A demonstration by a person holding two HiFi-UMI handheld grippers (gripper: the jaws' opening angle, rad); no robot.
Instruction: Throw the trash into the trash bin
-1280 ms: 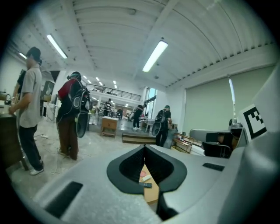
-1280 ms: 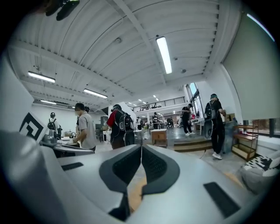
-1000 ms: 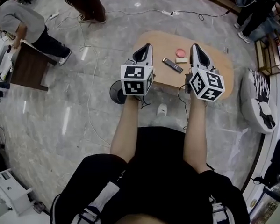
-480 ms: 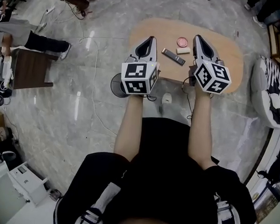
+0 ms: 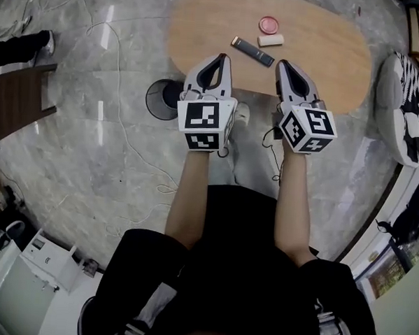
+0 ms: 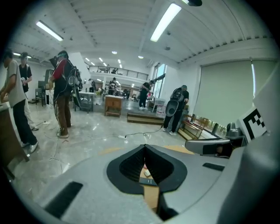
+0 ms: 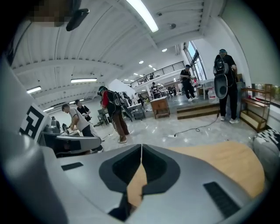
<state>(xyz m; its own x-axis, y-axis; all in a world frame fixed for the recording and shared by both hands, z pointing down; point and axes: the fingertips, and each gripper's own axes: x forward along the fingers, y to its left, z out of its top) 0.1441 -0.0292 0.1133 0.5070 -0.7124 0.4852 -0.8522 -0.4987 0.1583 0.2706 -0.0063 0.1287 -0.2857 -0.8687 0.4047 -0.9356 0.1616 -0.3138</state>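
The left hand-held gripper (image 5: 220,58) and right hand-held gripper (image 5: 282,64) hang over the near edge of the counter (image 5: 327,64), each with jaws pressed together, pinching nothing. The trash lies further in: a dark bar (image 5: 253,51), a white piece (image 5: 271,40), a pink disc (image 5: 269,24). The bin (image 5: 162,98) stands on the floor (image 5: 91,157), left of the counter. One jaw pair should spread before reaching, then straddle the bar across its narrow width.
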